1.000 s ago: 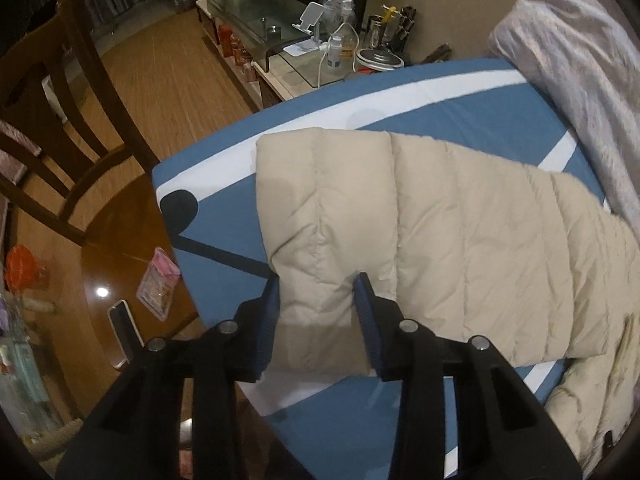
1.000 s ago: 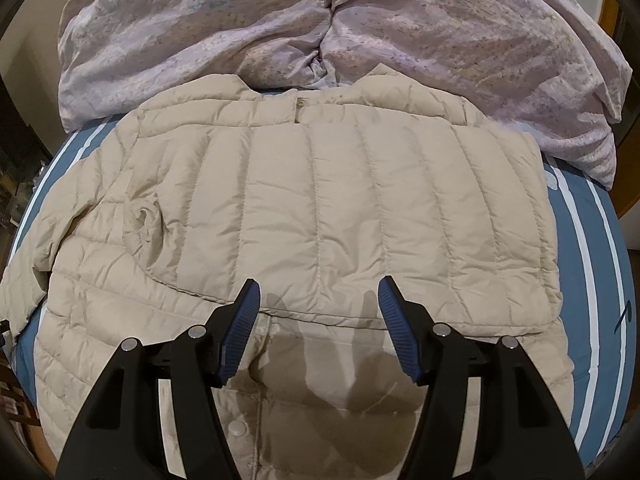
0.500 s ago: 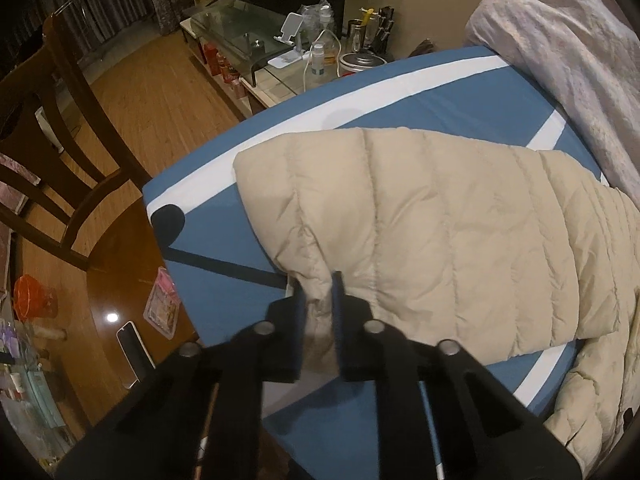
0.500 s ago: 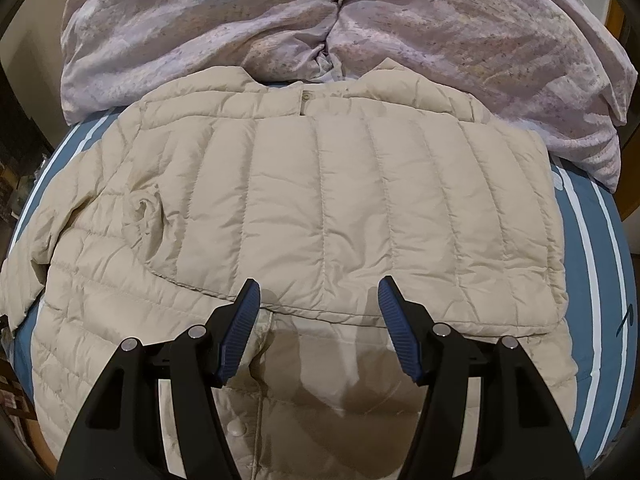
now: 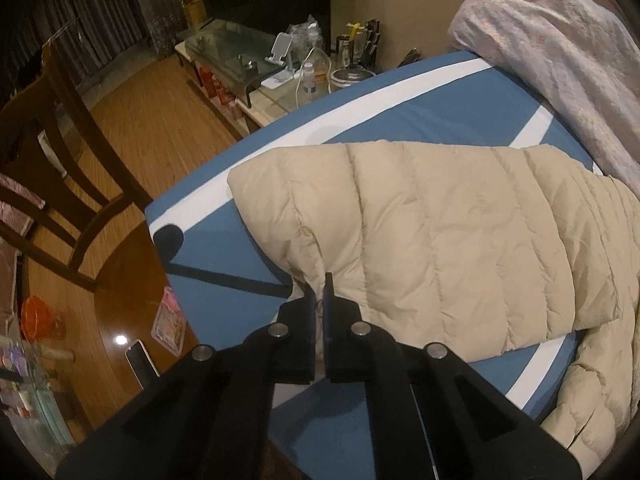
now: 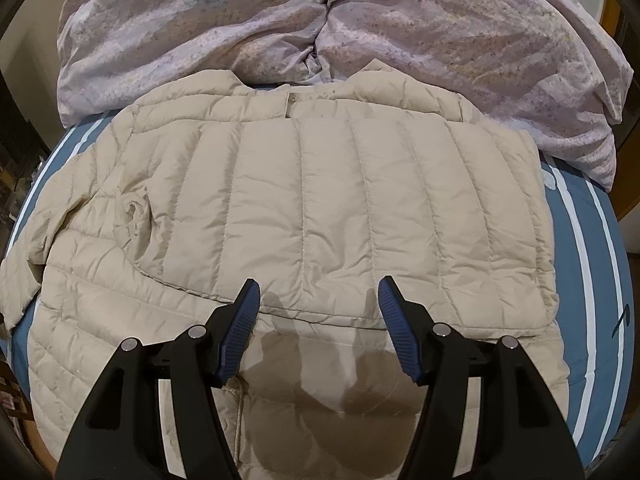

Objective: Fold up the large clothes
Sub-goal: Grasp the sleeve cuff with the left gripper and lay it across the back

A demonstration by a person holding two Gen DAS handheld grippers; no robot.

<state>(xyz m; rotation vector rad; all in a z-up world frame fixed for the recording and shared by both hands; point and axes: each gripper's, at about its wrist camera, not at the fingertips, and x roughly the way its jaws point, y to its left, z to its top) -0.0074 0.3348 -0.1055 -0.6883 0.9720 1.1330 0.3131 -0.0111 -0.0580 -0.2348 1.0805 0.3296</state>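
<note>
The puffy jacket (image 6: 312, 208) looks soft and light. Left tongs (image 5: 319, 296) pinch its sleeve cuff (image 5: 308, 268); right tongs (image 6: 318, 320) hang wide, holding nothing.

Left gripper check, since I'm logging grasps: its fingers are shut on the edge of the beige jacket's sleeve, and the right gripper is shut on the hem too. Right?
Partly. The left gripper is shut on the jacket sleeve edge, but the right wrist view shows the right gripper open, fingers apart, holding nothing.

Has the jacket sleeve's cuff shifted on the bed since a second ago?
Yes. The sleeve cuff, pinched in the left gripper, has bunched up and drawn away from the black spot on the blue sheet.
</note>
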